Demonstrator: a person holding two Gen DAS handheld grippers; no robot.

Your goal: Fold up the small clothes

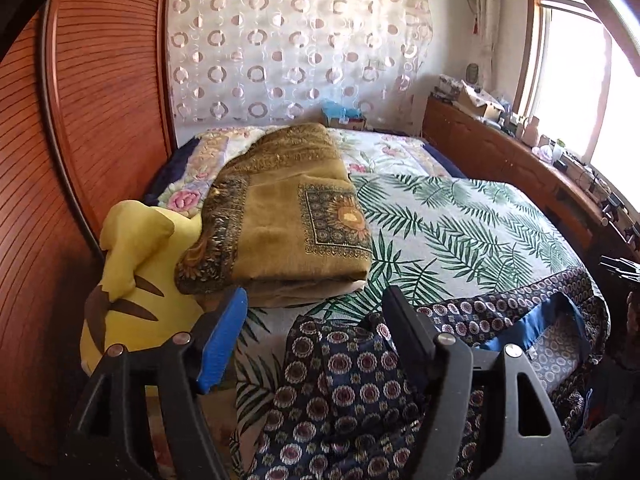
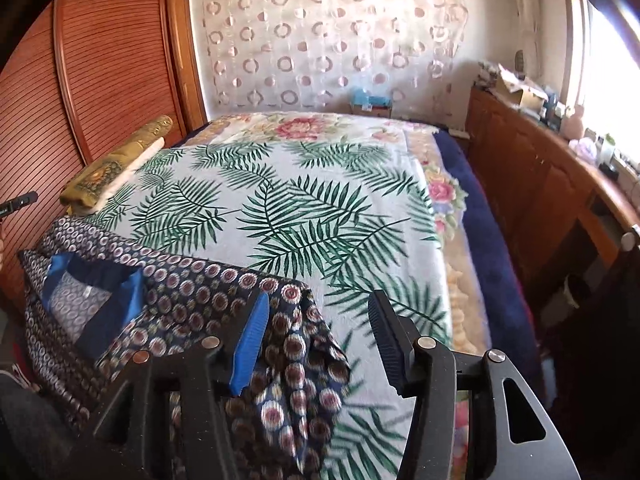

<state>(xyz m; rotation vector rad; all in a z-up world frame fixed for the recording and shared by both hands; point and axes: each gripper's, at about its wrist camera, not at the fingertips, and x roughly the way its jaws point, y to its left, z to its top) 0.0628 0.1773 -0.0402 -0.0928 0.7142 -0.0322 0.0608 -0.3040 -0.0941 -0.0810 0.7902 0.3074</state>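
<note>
Left gripper (image 1: 316, 328): your jaws stand well apart here, nothing pinched. The blue pad (image 1: 222, 344) hangs over bare bedspread; the black finger sits at the edge of the cloth, and whether it touches I can't quite tell.

Right gripper (image 2: 316, 332): also parted, pads pressing on nothing. A corner of the cloth lies between your fingers, close by the blue pad (image 2: 250, 348), a little blurred.

Patterned garment (image 1: 352, 392): your dark navy piece with rows of small round medallions lies crumpled along the near edge of the bed, under both grippers. Seen from the right wrist, the garment (image 2: 180, 300) spreads to the left, a bright blue trimmed opening (image 2: 92, 296) showing its pale inside.

Bedspread (image 2: 300, 208): white with green palm fronds, flat beneath the garment and running away from you.

Yellow plush toy (image 1: 136, 280): just left of your left gripper, brown stripes on it, leaning on the folded blanket.

Folded blanket (image 1: 288, 216): mustard-gold with ornate borders, stacked on the left of the bed beyond the garment.

Floral quilt (image 2: 304, 126): pink roses, at the far end of the bed.

Wooden panel (image 1: 100, 100): ribbed, reddish, along the left.

Sideboard (image 2: 532, 184): wooden, along the right under the bright window, clutter on top.

Curtain (image 1: 296, 40): sheer, ringed circles, on the far wall.
</note>
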